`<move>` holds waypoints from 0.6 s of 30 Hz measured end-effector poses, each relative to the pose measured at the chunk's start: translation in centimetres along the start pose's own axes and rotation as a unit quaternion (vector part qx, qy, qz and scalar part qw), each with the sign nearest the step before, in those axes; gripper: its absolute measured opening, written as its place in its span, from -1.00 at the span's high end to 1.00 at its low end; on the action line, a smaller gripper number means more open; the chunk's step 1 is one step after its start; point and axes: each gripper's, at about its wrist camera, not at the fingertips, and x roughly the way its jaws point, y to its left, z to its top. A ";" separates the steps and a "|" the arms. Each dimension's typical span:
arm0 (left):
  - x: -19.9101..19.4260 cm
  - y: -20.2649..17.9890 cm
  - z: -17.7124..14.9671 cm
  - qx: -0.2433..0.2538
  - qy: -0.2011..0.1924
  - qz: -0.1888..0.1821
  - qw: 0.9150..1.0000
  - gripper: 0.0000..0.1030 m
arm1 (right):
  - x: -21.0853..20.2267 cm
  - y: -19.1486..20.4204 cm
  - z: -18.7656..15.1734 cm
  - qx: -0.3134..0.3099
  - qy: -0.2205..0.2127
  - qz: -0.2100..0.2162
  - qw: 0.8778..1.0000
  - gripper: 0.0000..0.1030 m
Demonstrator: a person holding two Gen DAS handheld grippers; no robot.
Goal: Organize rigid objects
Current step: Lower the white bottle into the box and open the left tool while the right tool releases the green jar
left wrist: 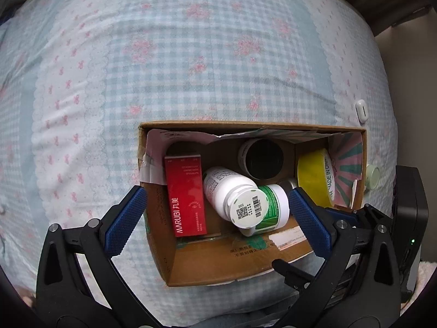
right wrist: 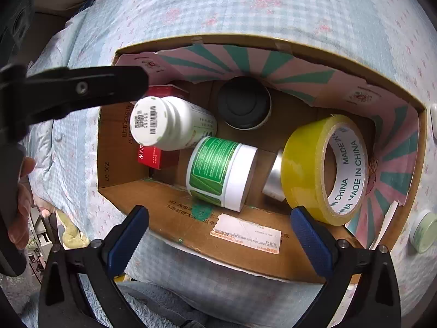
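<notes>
The left gripper (left wrist: 215,216) stands wide apart, and nothing is between its blue pads (left wrist: 124,220); it hangs just above the near end of the cardboard box (left wrist: 218,268). The right gripper (right wrist: 220,240) is also spread wide and holds nothing, its pads over the near wall of the same box.

Inside the box, nearest, lies a white bottle (left wrist: 232,191) on its side, tilted, its cap with the barcode turned up toward the left camera. It rests against a green jar (left wrist: 273,207) with a white lid, which lies on its side too. To the left of them a red carton (left wrist: 185,196) lies flat along the box wall, touching the bottle. To the right a roll of yellow tape (right wrist: 322,169) stands on its edge and leans on the patterned paper (right wrist: 393,164) that lines the box. Between the jar and the tape shows a small silver can (right wrist: 275,175). Farther back stands a cup with a dark lid (right wrist: 244,106).

The box sits on a checked blanket (left wrist: 191,54) with pink flowers. Outside the right wall of the box a pale green jar (right wrist: 424,231) lies on the blanket, and farther off a small white case (left wrist: 362,110).
</notes>
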 end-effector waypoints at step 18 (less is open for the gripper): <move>-6.5 -1.5 -4.7 0.016 -0.059 0.023 0.998 -1.00 | -6.0 0.5 -3.5 0.018 -0.064 -0.050 0.996 -1.00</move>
